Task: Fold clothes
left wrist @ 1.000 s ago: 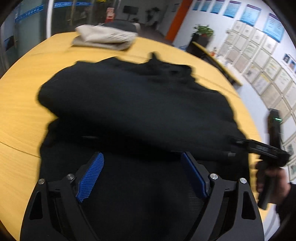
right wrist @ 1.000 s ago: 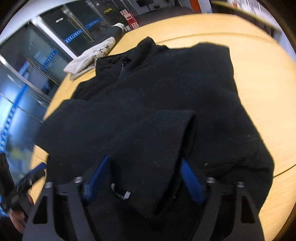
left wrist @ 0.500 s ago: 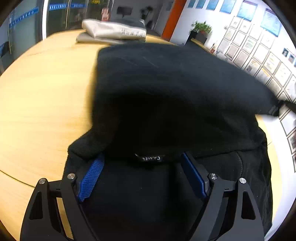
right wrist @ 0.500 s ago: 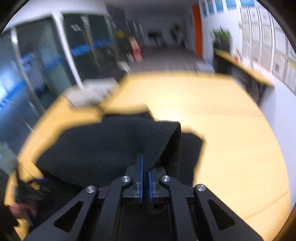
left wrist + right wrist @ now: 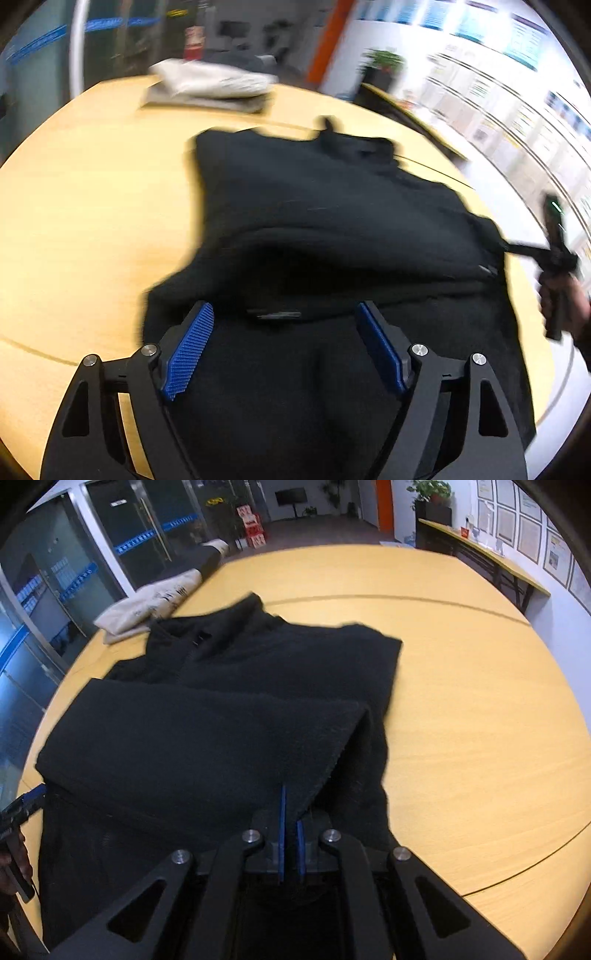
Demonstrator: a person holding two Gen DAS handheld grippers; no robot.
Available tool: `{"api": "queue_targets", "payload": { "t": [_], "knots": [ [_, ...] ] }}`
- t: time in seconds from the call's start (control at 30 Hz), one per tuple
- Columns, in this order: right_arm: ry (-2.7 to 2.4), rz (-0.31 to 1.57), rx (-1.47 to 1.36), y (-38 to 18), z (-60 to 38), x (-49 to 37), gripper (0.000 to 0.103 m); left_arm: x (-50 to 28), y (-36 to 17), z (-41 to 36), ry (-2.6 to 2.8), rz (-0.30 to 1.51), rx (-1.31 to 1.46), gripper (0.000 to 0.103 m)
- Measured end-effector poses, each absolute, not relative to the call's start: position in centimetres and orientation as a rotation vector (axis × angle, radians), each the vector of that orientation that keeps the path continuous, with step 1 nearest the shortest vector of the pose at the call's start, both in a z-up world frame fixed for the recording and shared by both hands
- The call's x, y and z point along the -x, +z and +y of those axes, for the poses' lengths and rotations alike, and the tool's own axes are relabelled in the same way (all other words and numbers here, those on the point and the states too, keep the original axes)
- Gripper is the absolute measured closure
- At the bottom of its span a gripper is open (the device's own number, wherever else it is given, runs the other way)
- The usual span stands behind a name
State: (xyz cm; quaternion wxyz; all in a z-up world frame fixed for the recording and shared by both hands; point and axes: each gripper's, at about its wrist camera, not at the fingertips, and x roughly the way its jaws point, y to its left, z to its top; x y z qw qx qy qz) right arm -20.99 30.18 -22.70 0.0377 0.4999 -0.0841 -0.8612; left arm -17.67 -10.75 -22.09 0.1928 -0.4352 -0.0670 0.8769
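Lying on desk: the black fleece jacket [image 5: 229, 716] is spread over the round yellow desk [image 5: 480, 701], with its collar and zipper at the far side from both cameras.
Fold: the near part of the jacket is turned over onto the body, so a thick doubled layer runs across the middle; in the left wrist view the jacket [image 5: 332, 229] shows the same raised fold, but blurred.
Right claw: the right claw [image 5: 290, 825] has its blue pads almost together, and a corner of the folded black cloth is pinched between them; the cloth rises from the pads as a ridge toward the fold.
Right claw from the other side: in the left wrist view the right claw [image 5: 517, 251] is at the right edge of the jacket, with a hand [image 5: 561, 295] around its handle; the picture is too blurred there to see the pads.
Left claw: the left claw [image 5: 284, 343] stands wide apart over the near part of the jacket, blue pads [image 5: 188, 347] well separated, and nothing is between them; a small label on the cloth lies just ahead of the gap.
Left claw from the other side: only its blue tip [image 5: 26, 805] appears at the left edge of the right wrist view, beside the jacket's edge.
Other clothes: a folded beige garment [image 5: 147, 605] lies on the far side of the desk, near the jacket's collar but apart from it.
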Motion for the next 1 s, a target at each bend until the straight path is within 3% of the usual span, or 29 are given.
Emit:
{"api": "queue_targets", "payload": {
  "t": [0.17, 0.3, 0.33, 0.43, 0.53, 0.63, 0.77, 0.87, 1.0],
  "knots": [
    [-2.63, -0.245, -1.652, -24.3, 31.0, 20.8, 0.099, 17.6, -17.9, -6.4, 2.404, -0.175, 1.01, 0.021],
    [-2.64, -0.217, -1.671, -24.6, 31.4, 21.0, 0.095, 21.8, -20.3, -6.8, 2.426, -0.218, 1.081, 0.013],
    [-2.651, -0.206, -1.676, -24.5, 31.3, 21.0, 0.089, 22.6, -21.7, -7.1, 2.41, -0.229, 1.144, 0.013],
    [-2.755, -0.087, -1.713, -22.8, 31.1, 20.4, 0.051, 22.5, -25.0, -7.8, 2.361, -0.189, 1.25, 0.019],
    [-2.875, 0.087, -1.607, -19.8, 29.9, 18.6, 0.037, 20.6, -25.0, -7.7, 2.379, -0.129, 1.216, 0.018],
    [-2.799, 0.084, -1.417, -18.5, 26.6, 18.6, 0.023, 20.1, -24.3, -7.5, 2.4, -0.136, 1.222, 0.017],
    [-2.652, -0.001, -1.399, -22.1, 23.2, 21.3, 0.021, 20.3, -23.5, -7.2, 2.434, -0.121, 1.174, 0.007],
    [-2.604, -0.12, -1.532, -26.4, 24.6, 22.2, 0.023, 20.6, -25.0, -7.7, 2.415, -0.114, 1.212, 0.007],
    [-2.608, -0.033, -1.475, -25.9, 26.2, 20.1, 0.033, 19.8, -24.7, -8.4, 2.387, -0.107, 1.202, 0.01]
  ]
}}
